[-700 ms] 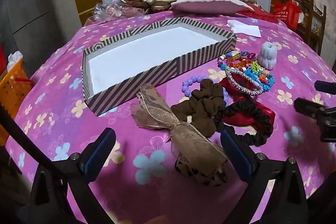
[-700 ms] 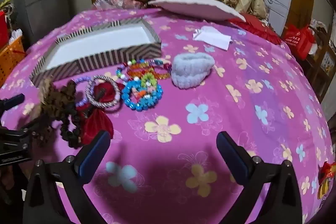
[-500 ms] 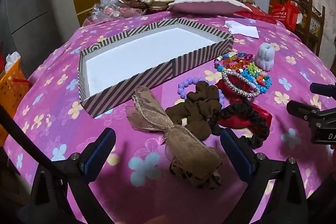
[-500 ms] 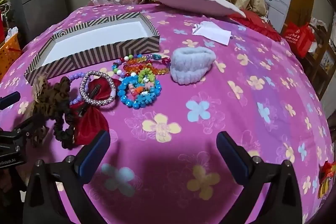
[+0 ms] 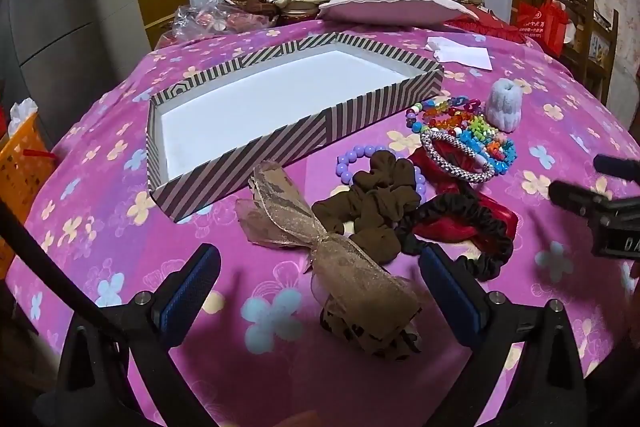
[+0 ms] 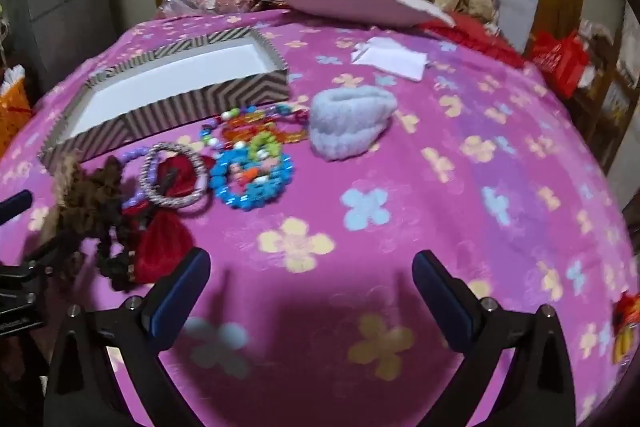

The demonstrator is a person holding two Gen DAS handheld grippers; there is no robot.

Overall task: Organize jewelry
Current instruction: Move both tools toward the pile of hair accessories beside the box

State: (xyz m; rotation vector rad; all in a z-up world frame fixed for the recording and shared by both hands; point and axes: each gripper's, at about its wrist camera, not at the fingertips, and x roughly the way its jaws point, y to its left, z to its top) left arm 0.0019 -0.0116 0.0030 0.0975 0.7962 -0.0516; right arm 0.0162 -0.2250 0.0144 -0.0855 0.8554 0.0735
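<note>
A striped box (image 5: 280, 143) with a white floor lies on the pink flowered cloth. In front of it is a pile: a sheer brown bow (image 5: 340, 259), a brown scrunchie (image 5: 380, 203), a black scrunchie (image 5: 480, 223), a silver bangle (image 5: 456, 163) and bright bead bracelets (image 5: 460, 119). My left gripper (image 5: 318, 267) is open, its fingers either side of the bow without touching it. My right gripper (image 6: 312, 267) is open over bare cloth, right of the pile. The blue bead bracelet (image 6: 252, 183) and a pale fluffy scrunchie (image 6: 352, 123) lie ahead of it.
A white cushion (image 5: 392, 7), folded white paper (image 5: 460, 55) and bedding lie at the far edge of the cloth. An orange basket (image 5: 20, 155) stands off the left side. Bare flowered cloth (image 6: 500, 187) spreads to the right of the jewelry.
Both grippers stay open and have taken nothing. The right wrist view has blurred and its scene has slid slightly left. The left view has barely shifted.
</note>
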